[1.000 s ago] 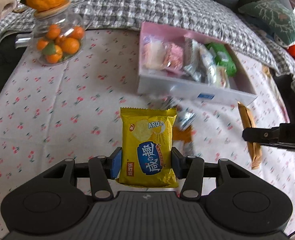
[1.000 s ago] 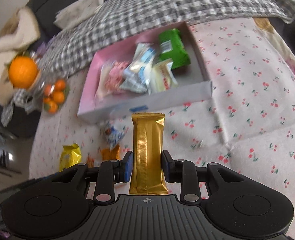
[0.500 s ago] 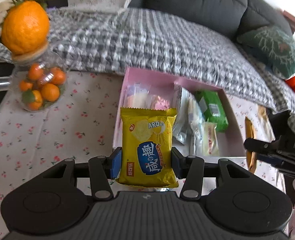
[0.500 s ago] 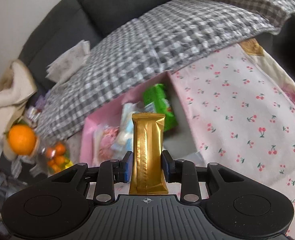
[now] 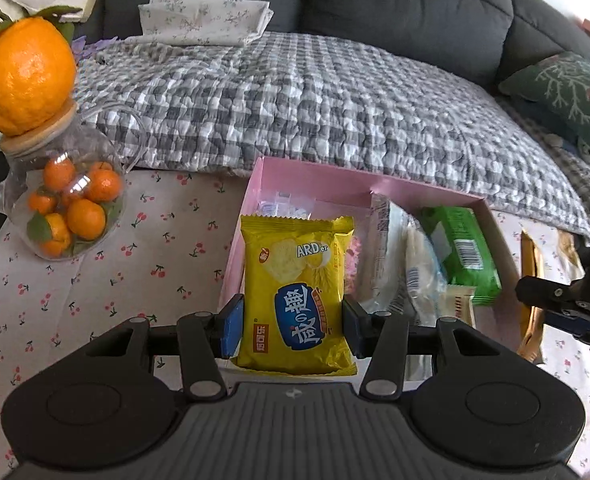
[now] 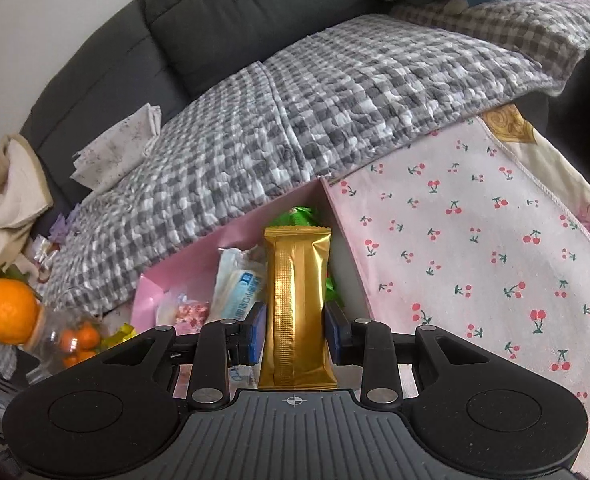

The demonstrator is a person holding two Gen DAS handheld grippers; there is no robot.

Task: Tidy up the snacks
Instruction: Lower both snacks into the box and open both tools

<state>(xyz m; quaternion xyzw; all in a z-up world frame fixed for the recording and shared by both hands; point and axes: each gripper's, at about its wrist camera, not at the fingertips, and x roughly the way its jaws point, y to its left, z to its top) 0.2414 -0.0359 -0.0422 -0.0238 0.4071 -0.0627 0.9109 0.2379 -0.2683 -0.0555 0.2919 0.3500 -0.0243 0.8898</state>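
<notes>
Over the pink box (image 5: 307, 176) on the cherry-print bench (image 5: 175, 248), both packets now hang; a second ago they hung short of it. Left hand-held gripper (image 5: 293, 322) clamps a yellow packet (image 5: 297, 292) reading "ARD", upright. Right hand-held gripper (image 6: 295, 334) clamps a gold bar (image 6: 295, 308), long axis pointing away.

Left gripper (image 5: 293, 320) and right gripper (image 6: 295, 330), both angled downward, fingers (image 5: 231, 326) clamped on packets.
</notes>
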